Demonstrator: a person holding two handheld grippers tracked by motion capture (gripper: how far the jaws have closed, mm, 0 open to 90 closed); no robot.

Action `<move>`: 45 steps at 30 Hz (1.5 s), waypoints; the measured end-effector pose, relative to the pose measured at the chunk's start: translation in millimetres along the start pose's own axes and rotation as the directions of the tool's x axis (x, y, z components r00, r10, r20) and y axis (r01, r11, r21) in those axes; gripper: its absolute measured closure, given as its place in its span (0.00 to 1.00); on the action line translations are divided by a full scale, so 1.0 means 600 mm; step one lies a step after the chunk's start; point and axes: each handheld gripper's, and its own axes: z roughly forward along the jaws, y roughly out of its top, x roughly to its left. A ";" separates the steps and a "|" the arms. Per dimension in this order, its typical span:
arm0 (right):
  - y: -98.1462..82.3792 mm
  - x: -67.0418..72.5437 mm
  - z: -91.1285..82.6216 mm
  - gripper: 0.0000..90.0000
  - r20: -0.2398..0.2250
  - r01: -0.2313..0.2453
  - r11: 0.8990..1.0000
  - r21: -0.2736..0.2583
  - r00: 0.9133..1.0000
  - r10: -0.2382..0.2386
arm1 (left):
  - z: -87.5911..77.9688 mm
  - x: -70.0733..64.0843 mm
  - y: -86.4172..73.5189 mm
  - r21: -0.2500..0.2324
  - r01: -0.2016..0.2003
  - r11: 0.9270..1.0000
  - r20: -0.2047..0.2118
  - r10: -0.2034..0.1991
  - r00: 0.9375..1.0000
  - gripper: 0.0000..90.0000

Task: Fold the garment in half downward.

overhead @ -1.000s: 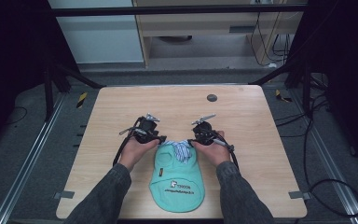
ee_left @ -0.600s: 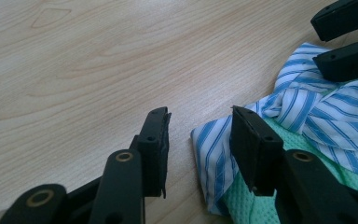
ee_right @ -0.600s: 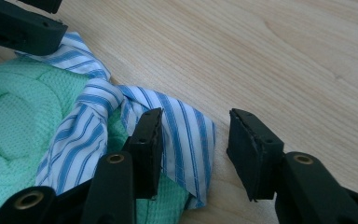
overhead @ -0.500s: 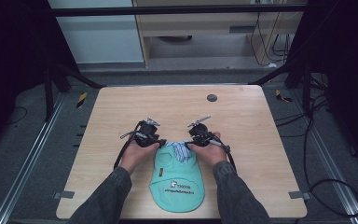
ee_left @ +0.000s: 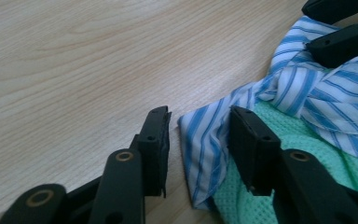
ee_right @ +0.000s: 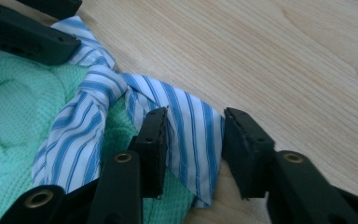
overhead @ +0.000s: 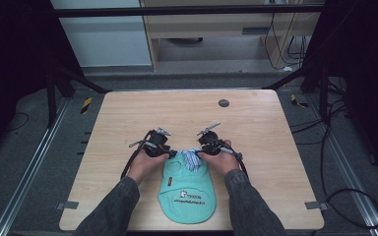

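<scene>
1. The bench [overhead: 128, 118] carried a mint-green garment [overhead: 187, 194] at its near edge, between the person's forearms, with a blue-striped collar [overhead: 191, 158] at its far end. Had both grippers pulled outward unevenly, the whole garment could have skewed or slid across the smooth wood.
2. The left gripper [ee_left: 198, 135] straddled the left collar point [ee_left: 200, 140]; its fingers [ee_left: 154, 144] had just been closing yet stood apart, not pressing the cloth. The thin flap might have slipped out sideways before they met, since one finger sat on bare wood beside it.
3. The right gripper [ee_right: 193, 140] likewise bracketed the right collar point [ee_right: 191, 126], its fingers [ee_right: 153, 140] also just closing but not yet clamped. The inner finger lay over the green knit [ee_right: 23, 116], so it could have caught that layer too and bunched it.
4. The collar's knotted middle [ee_right: 105, 88] could have tightened or twisted under the pull.
</scene>
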 end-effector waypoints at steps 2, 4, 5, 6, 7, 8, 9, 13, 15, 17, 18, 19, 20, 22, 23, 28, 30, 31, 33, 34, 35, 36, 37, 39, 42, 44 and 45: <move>0.000 0.002 -0.001 0.74 -0.005 0.015 1.000 0.008 1.000 -0.015 | 0.001 -0.007 0.000 0.004 -0.032 0.999 -0.010 0.032 0.999 0.71; 0.000 0.004 -0.002 0.80 -0.018 0.019 1.000 0.017 1.000 -0.019 | 0.001 -0.013 0.001 0.012 -0.051 0.999 -0.020 0.052 0.998 0.75; 0.001 0.004 -0.002 0.83 -0.023 0.021 1.000 0.019 1.000 -0.021 | 0.001 -0.014 0.001 0.013 -0.053 0.999 -0.021 0.053 0.998 0.78; 0.001 0.005 -0.002 0.86 -0.032 0.021 1.000 0.019 0.999 -0.021 | 0.001 -0.013 0.001 0.014 -0.055 0.998 -0.019 0.055 0.998 0.80; 0.000 0.004 -0.002 0.88 -0.038 0.022 1.000 0.019 0.999 -0.021 | 0.000 -0.012 0.000 0.009 -0.050 0.999 -0.010 0.051 0.999 0.83; 0.000 0.004 -0.002 0.90 -0.041 0.027 1.000 0.016 0.999 -0.026 | 0.000 -0.010 -0.001 0.005 -0.049 0.999 -0.002 0.049 0.999 0.87; 0.000 0.004 -0.002 0.91 -0.044 0.030 0.999 0.015 0.999 -0.029 | -0.001 -0.008 -0.001 0.007 -0.042 0.999 0.006 0.042 0.999 0.89; 0.002 0.003 -0.006 0.92 -0.052 0.046 0.999 0.025 0.998 -0.045 | -0.005 -0.004 0.002 0.019 -0.051 0.999 0.027 0.051 0.998 0.92; 0.004 0.006 -0.012 0.92 -0.052 0.074 0.997 0.018 0.996 -0.073 | -0.009 -0.004 0.005 0.026 -0.064 0.998 0.032 0.064 0.997 0.93; 0.004 0.008 -0.015 0.92 -0.049 0.089 0.996 0.013 0.995 -0.088 | -0.015 -0.006 0.007 0.027 -0.079 0.997 0.035 0.078 0.996 0.93; 0.004 0.009 -0.018 0.92 -0.049 0.096 0.995 0.009 0.994 -0.095 | -0.018 -0.006 0.008 0.024 -0.084 0.996 0.036 0.083 0.996 0.93; 0.004 0.009 -0.022 0.92 -0.049 0.108 0.994 0.003 0.993 -0.108 | -0.021 -0.007 0.009 0.023 -0.088 0.996 0.041 0.087 0.995 0.93; 0.004 0.010 -0.025 0.92 -0.053 0.111 0.994 -0.001 0.992 -0.111 | -0.023 -0.007 0.009 0.024 -0.091 0.996 0.044 0.090 0.995 0.93; 0.004 0.011 -0.032 0.92 -0.055 0.129 0.992 -0.005 0.990 -0.129 | -0.025 -0.007 0.010 0.024 -0.098 0.995 0.055 0.096 0.994 0.94; 0.004 0.012 -0.035 0.92 -0.056 0.137 0.991 -0.004 0.989 -0.137 | -0.025 -0.008 0.010 0.019 -0.098 0.995 0.060 0.096 0.994 0.94; 0.003 0.012 -0.051 0.92 -0.056 0.167 0.986 -0.004 0.984 -0.167 | -0.033 -0.013 0.015 0.008 -0.101 0.995 0.073 0.100 0.992 0.94; 0.003 0.011 -0.057 0.92 -0.057 0.165 0.986 -0.009 0.985 -0.166 | -0.041 -0.017 0.018 -0.002 -0.113 0.994 0.070 0.113 0.991 0.94; 0.002 0.010 -0.060 0.92 -0.059 0.168 0.986 -0.013 0.984 -0.168 | -0.045 -0.019 0.019 -0.007 -0.118 0.993 0.070 0.118 0.991 0.94; 0.002 0.009 -0.065 0.93 -0.061 0.168 0.986 -0.018 0.984 -0.169 | -0.052 -0.022 0.022 -0.014 -0.130 0.991 0.069 0.131 0.989 0.94; 0.002 0.009 -0.068 0.93 -0.061 0.168 0.985 -0.024 0.984 -0.170 | -0.054 -0.023 0.023 -0.016 -0.138 0.990 0.067 0.139 0.988 0.94; 0.003 0.010 -0.071 0.93 -0.060 0.170 0.985 -0.026 0.983 -0.171 | -0.057 -0.024 0.025 -0.016 -0.144 0.990 0.064 0.144 0.987 0.94; 0.003 0.011 -0.074 0.93 -0.059 0.169 0.985 -0.030 0.984 -0.170 | -0.059 -0.024 0.027 -0.018 -0.148 0.989 0.063 0.149 0.987 0.94; 0.004 0.011 -0.077 0.93 -0.054 0.177 0.984 -0.035 0.982 -0.179 | -0.062 -0.025 0.029 -0.022 -0.151 0.988 0.064 0.153 0.986 0.94; 0.007 0.012 -0.081 0.93 -0.050 0.195 0.980 -0.036 0.979 -0.197 | -0.068 -0.025 0.033 -0.032 -0.156 0.987 0.064 0.157 0.985 0.94; 0.013 0.010 -0.089 0.93 -0.044 0.206 0.978 -0.041 0.977 -0.208 | -0.075 -0.025 0.039 -0.044 -0.156 0.987 0.061 0.159 0.985 0.94; 0.016 0.008 -0.093 0.93 -0.039 0.206 0.977 -0.045 0.977 -0.208 | -0.079 -0.027 0.043 -0.052 -0.165 0.985 0.060 0.168 0.984 0.94; 0.018 0.008 -0.096 0.93 -0.037 0.208 0.977 -0.048 0.977 -0.210 | -0.082 -0.027 0.044 -0.052 -0.170 0.984 0.057 0.173 0.983 0.94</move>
